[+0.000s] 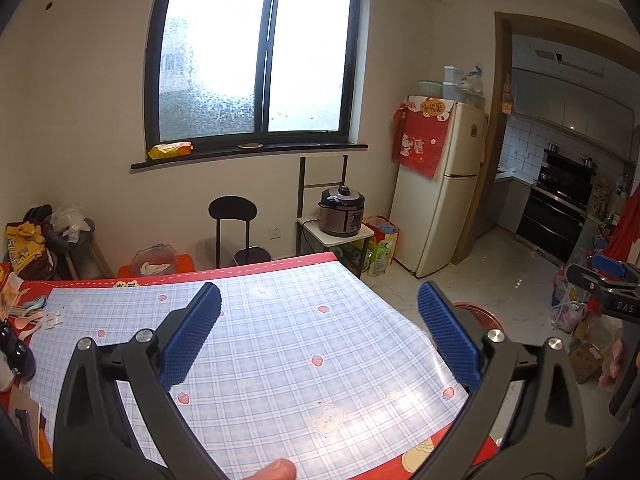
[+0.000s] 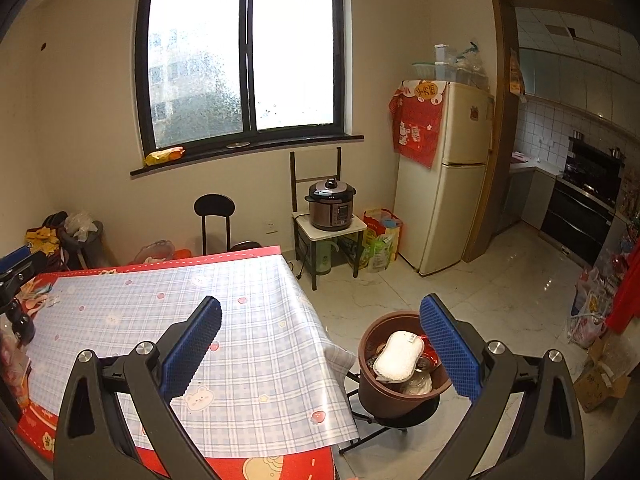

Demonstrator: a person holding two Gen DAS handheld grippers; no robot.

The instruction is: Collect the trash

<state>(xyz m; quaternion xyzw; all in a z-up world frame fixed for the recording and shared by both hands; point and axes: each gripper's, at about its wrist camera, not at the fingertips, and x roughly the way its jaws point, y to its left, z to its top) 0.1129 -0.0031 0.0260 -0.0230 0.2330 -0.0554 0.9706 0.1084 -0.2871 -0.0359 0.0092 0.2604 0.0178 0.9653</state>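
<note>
One brown bin beside the table holds trash: a white oval pack on top. Left tool and right tool gape wide, empty.

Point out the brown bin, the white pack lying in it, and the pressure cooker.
brown bin (image 2: pixel 394 398), right wrist view, on its front outer wall.
white pack (image 2: pixel 398 356), right wrist view, on its top face.
pressure cooker (image 2: pixel 331 208), right wrist view, on its body.

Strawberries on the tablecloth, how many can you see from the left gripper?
7, maybe more under the left gripper. All on the plaid tablecloth.
</note>
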